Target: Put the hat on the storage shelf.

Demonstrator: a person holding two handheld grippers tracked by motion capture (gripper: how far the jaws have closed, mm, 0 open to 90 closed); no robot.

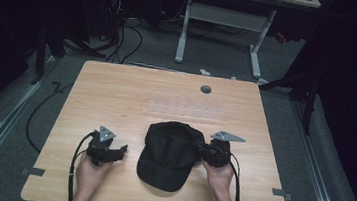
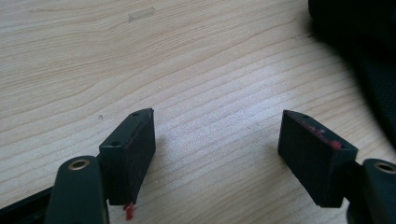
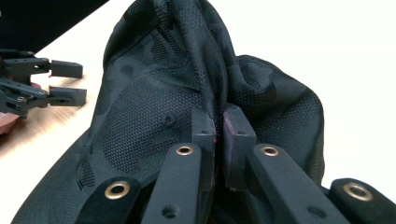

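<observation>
A black mesh cap [image 1: 168, 152] lies on the wooden table [image 1: 117, 94], its brim toward the near edge. My right gripper [image 1: 200, 148] is at the cap's right side, and in the right gripper view [image 3: 218, 122] its jaws are shut on a pinched fold of the cap's fabric [image 3: 187, 84]. My left gripper [image 1: 122, 151] rests left of the cap, a short gap away. In the left gripper view [image 2: 217, 140] its jaws stand wide open over bare wood, with the cap's edge [image 2: 369, 60] at the upper right. The left gripper [image 3: 65, 84] is also seen open in the right gripper view.
A round cable hole [image 1: 206, 89] sits near the table's far edge. A clear plastic strip [image 1: 185, 109] lies beyond the cap. Past the table stand a white desk frame [image 1: 221, 29] and floor cables [image 1: 122, 39].
</observation>
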